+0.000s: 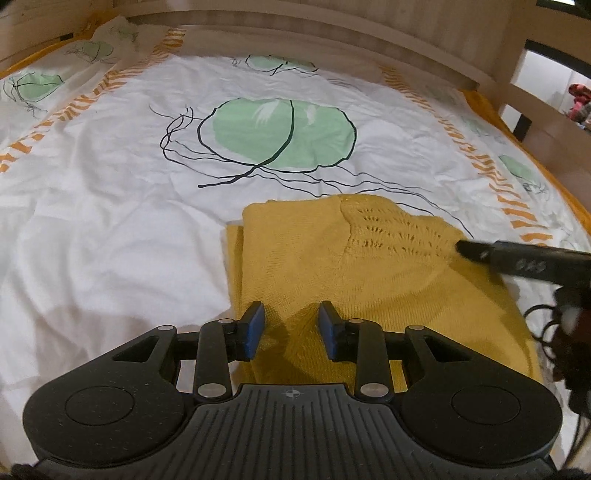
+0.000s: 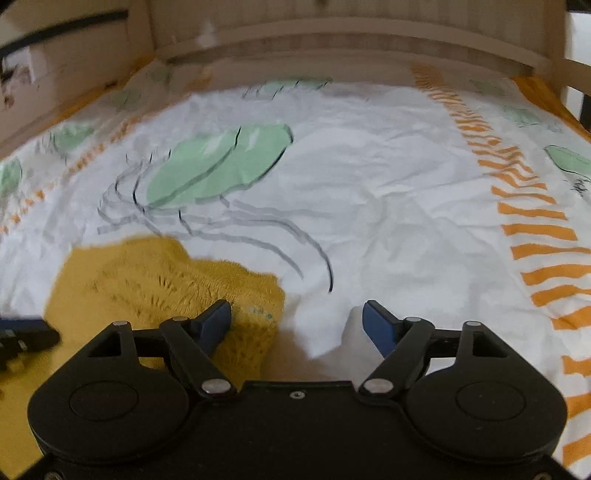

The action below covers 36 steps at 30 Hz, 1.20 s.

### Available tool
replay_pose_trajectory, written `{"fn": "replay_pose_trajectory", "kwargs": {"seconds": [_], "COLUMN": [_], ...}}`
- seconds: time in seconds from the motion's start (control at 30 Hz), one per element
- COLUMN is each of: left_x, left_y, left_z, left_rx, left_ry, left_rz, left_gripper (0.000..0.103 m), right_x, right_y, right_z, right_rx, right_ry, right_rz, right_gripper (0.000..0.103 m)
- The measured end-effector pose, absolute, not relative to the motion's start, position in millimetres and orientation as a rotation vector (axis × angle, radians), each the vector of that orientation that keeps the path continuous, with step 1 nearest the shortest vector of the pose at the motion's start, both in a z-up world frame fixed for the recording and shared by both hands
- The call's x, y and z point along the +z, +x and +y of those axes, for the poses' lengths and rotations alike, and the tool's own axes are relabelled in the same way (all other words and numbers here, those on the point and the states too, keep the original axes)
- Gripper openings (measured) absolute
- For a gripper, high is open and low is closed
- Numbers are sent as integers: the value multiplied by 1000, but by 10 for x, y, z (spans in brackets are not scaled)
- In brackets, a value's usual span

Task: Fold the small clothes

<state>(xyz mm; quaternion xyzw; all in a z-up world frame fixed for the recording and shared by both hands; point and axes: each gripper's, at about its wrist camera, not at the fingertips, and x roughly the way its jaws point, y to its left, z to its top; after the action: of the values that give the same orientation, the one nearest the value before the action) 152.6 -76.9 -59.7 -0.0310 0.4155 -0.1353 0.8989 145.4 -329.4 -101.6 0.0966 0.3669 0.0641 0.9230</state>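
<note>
A mustard-yellow knit garment [image 1: 332, 258] lies folded on the white printed bed cover [image 1: 110, 240]. My left gripper [image 1: 291, 326] hovers over its near part with the blue pads partly apart; cloth lies under the gap and neither pad presses on it. In the right wrist view the garment [image 2: 147, 280] fills the lower left. My right gripper [image 2: 297, 321] stands wide apart at the garment's right corner, its left finger [image 2: 216, 321] against the knit edge and its right finger [image 2: 376, 325] over the bare cover. One finger of the right gripper [image 1: 480, 253] shows in the left wrist view, resting at the garment's right edge.
The cover carries green circles [image 1: 280, 129] and orange striped bands [image 2: 535, 229]. A pale wooden bed frame [image 1: 332, 33] runs along the far side and right. A pillow [image 1: 92, 48] lies at the far left. Dark cables [image 1: 554, 332] hang at the right edge.
</note>
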Motion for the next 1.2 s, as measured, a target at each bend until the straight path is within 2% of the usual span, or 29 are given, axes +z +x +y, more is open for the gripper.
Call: {"fn": "replay_pose_trajectory", "kwargs": {"seconds": [0.2, 0.3, 0.37, 0.43, 0.57, 0.63, 0.67, 0.73, 1.2], "left_x": [-500, -468, -460, -455, -404, -359, -335, -272, 62], "left_y": [1411, 1345, 1306, 1265, 1175, 1123, 1108, 1059, 659], "left_z": [-732, -692, -663, -649, -624, -611, -611, -615, -738], "left_rx": [-261, -258, -256, -245, -237, -235, -233, -233, -160], "left_ry": [-64, -78, -90, -88, -91, -90, -87, -78, 29], "left_rz": [869, 882, 889, 897, 899, 898, 900, 891, 856], "left_gripper": [34, 47, 50, 58, 64, 73, 74, 74, 74], "right_x": [-738, -722, -806, -948, -886, -787, -749, -645, -315], "right_y": [1173, 1102, 1111, 1152, 1102, 1012, 960, 829, 88], "right_z": [-3359, -3284, -3175, -3087, -3129, -3155, -3173, -3198, -3184], "right_rx": [162, 188, 190, 203, 176, 164, 160, 156, 121], "right_ry": [263, 220, 152, 110, 145, 159, 175, 222, 378], "right_rz": [710, 742, 801, 876, 843, 802, 785, 750, 683], "right_gripper": [81, 85, 85, 85, 85, 86, 87, 103, 103]}}
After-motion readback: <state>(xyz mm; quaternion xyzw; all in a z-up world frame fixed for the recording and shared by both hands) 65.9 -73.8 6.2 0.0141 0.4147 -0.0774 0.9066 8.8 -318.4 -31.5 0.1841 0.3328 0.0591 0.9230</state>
